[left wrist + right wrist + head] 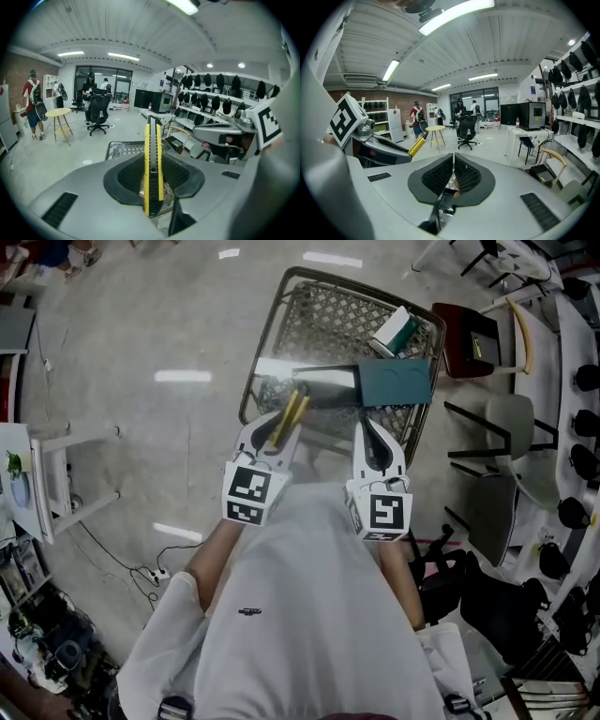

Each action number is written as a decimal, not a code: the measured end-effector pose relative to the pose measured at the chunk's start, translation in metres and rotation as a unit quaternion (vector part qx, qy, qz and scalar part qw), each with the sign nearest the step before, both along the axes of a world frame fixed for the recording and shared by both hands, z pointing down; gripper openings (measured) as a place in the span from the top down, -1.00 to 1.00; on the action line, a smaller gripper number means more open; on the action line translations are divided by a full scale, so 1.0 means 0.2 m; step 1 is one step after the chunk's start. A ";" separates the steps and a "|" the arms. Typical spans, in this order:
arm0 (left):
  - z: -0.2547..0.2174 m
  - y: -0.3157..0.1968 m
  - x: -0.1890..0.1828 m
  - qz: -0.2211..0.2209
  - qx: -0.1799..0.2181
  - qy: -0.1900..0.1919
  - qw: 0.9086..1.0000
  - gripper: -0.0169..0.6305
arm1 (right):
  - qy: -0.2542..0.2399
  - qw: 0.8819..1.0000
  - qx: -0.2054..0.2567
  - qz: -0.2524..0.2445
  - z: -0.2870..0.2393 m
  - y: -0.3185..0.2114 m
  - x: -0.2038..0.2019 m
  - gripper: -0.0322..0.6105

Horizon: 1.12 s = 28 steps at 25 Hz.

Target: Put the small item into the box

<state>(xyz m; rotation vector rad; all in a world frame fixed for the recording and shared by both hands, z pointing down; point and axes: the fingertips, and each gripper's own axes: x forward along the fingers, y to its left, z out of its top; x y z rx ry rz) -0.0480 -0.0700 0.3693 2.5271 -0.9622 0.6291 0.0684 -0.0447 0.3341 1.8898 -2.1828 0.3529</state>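
My left gripper (284, 420) is shut on a yellow and black utility knife (289, 414), which stands upright between the pads in the left gripper view (153, 164) and sticks out past the tips. My right gripper (372, 427) is shut, its tips at the near edge of a dark teal box (396, 381); a thin dark edge shows between its pads (440, 206). Both grippers hover side by side over the near rim of a wire cart (272, 343). The knife's yellow tip (416, 146) shows at the left of the right gripper view.
A white and green carton (395, 331) lies in the cart's far right corner. Chairs (511, 427) and a dark red seat (466, 338) crowd the right side. A white stool (70, 474) stands at the left, and cables (155, 570) lie on the floor.
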 end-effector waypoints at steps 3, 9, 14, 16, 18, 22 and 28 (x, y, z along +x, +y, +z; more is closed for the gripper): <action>0.07 -0.02 0.05 0.012 -0.009 -0.014 1.000 0.61 | -0.004 1.000 -0.009 -0.001 0.05 -0.03 0.02 0.89; 0.24 -0.08 0.16 0.032 -0.019 -0.042 0.998 0.61 | -0.003 1.000 -0.024 -0.011 0.14 -0.06 0.04 0.89; 0.39 -0.19 0.23 0.022 -0.018 -0.048 0.998 0.61 | -0.007 0.999 -0.041 -0.008 0.26 -0.11 0.11 0.89; 0.45 -0.23 0.26 0.015 -0.014 -0.050 0.999 0.61 | -0.010 0.999 -0.048 -0.006 0.32 -0.12 0.13 0.89; 0.53 -0.26 0.29 0.013 -0.008 -0.060 0.998 0.61 | -0.009 0.998 -0.055 -0.010 0.37 -0.14 0.15 0.89; 0.71 -0.31 0.32 0.012 -0.004 -0.084 0.996 0.61 | 0.002 0.998 -0.058 -0.031 0.44 -0.19 0.17 0.89; 0.93 -0.35 0.34 -0.010 -0.002 -0.101 0.995 0.61 | 0.002 0.997 -0.066 -0.032 0.57 -0.24 0.26 0.89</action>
